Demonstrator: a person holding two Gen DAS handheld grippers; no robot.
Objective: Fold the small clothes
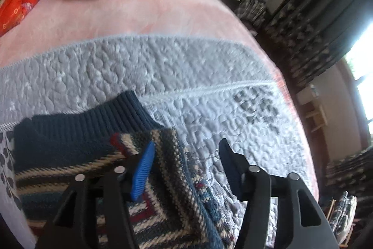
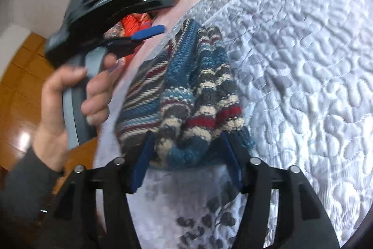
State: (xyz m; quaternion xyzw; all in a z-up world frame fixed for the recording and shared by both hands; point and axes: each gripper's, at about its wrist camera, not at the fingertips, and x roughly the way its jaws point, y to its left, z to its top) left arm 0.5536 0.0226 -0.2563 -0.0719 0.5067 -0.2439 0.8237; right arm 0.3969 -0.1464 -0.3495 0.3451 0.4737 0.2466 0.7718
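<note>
Your grey quilt (image 1: 163, 67) covers the pink bed (image 1: 130, 15), and the striped sweater (image 2: 181, 95) lies bunched on it. Your right gripper (image 2: 186, 162) clamps a fold of that sweater; your left gripper (image 1: 186, 167) hangs open over its edge.

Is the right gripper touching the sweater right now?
Touching. The right wrist view shows the right gripper with bunched sweater pressed between both blue fingers.
</note>
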